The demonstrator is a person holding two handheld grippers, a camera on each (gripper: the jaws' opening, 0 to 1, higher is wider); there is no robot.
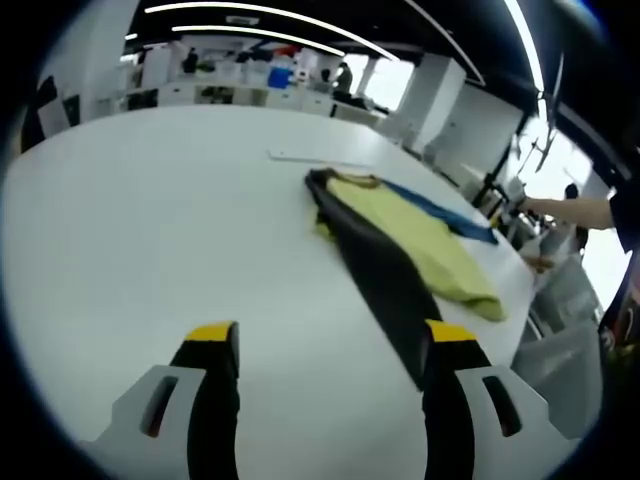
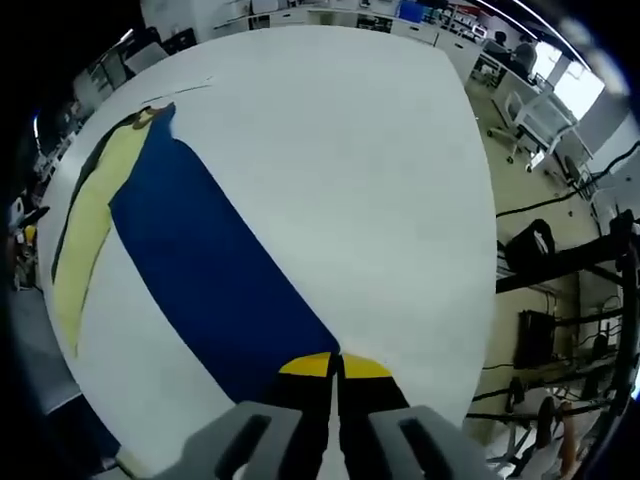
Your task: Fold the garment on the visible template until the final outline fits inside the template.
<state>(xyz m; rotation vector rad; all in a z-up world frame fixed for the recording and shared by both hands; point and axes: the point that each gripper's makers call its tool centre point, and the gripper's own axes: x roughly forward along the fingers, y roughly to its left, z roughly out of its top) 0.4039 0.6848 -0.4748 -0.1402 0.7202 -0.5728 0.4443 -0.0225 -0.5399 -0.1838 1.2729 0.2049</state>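
Two handheld grippers over a white desk carrying a garment in yellow, black and blue.

In the left gripper view, the left gripper [image 1: 325, 345] hangs above the bare desk [image 1: 150, 210] with its yellow-tipped jaws spread wide and nothing between them. The garment [image 1: 410, 245] lies flat toward two o'clock, its black strip reaching down beside the jaw on the right. A thin white strip [image 1: 315, 157] lies on the desk just past the garment at twelve o'clock. A person's arm [image 1: 570, 210] reaches in at three o'clock. In the right gripper view, the right gripper [image 2: 335, 366] has its jaws pressed together at the near end of the garment's blue panel [image 2: 215, 280]; whether cloth is pinched between them cannot be told. The panel runs toward ten o'clock, with yellow fabric [image 2: 90, 230] alongside at nine o'clock.
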